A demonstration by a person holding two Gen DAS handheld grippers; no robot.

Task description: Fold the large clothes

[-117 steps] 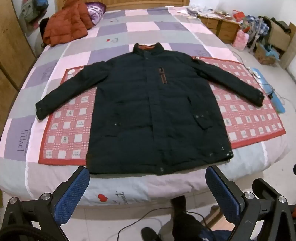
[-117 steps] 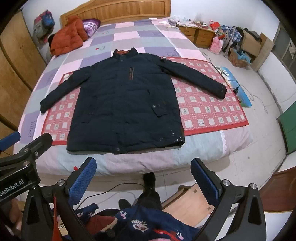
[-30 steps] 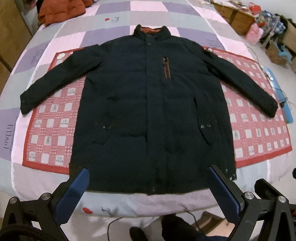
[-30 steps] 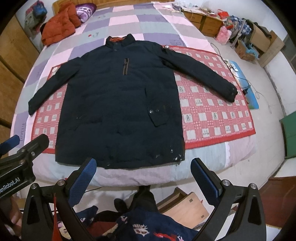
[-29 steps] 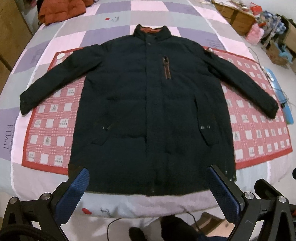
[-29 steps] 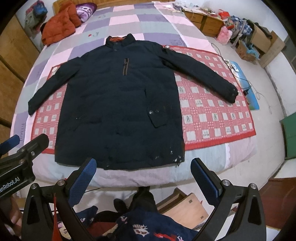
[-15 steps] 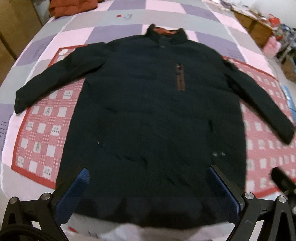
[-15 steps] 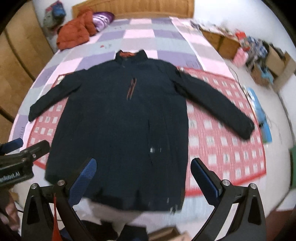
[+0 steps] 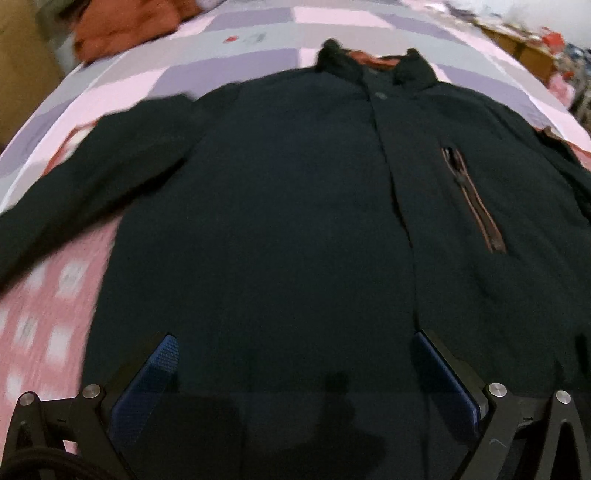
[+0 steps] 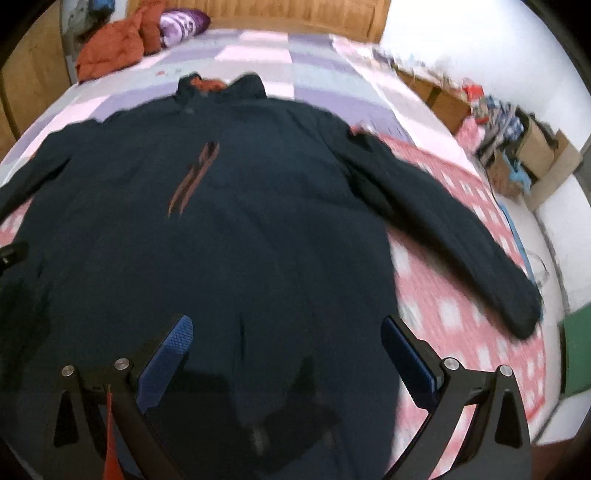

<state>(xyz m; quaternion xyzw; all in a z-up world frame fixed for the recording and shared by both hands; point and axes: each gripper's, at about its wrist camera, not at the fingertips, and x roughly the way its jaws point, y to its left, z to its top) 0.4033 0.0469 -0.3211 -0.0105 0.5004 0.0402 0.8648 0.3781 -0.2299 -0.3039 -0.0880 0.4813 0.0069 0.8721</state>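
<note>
A large dark navy jacket [image 9: 288,221] lies flat on the bed, front up, with an orange-lined collar [image 9: 373,61] at the far end and a brown chest zipper [image 9: 476,206]. Both sleeves spread outward; the right sleeve [image 10: 454,229] reaches over the red checked mat. My left gripper [image 9: 295,354] hovers open over the jacket's lower left front, nothing between its blue pads. My right gripper [image 10: 286,343] hovers open over the lower right front [image 10: 258,240], also holding nothing. Both views are motion-blurred.
A red checked mat [image 10: 461,295] lies under the jacket on a pink, grey and purple patchwork bedspread [image 10: 258,55]. An orange coat [image 10: 110,48] and a purple pillow [image 10: 184,22] sit near the wooden headboard. Cluttered boxes and drawers [image 10: 517,140] stand to the right of the bed.
Both grippers have moved forward and down from beyond the foot of the bed to close above the jacket's lower body. The hem has left view. The jacket has not moved.
</note>
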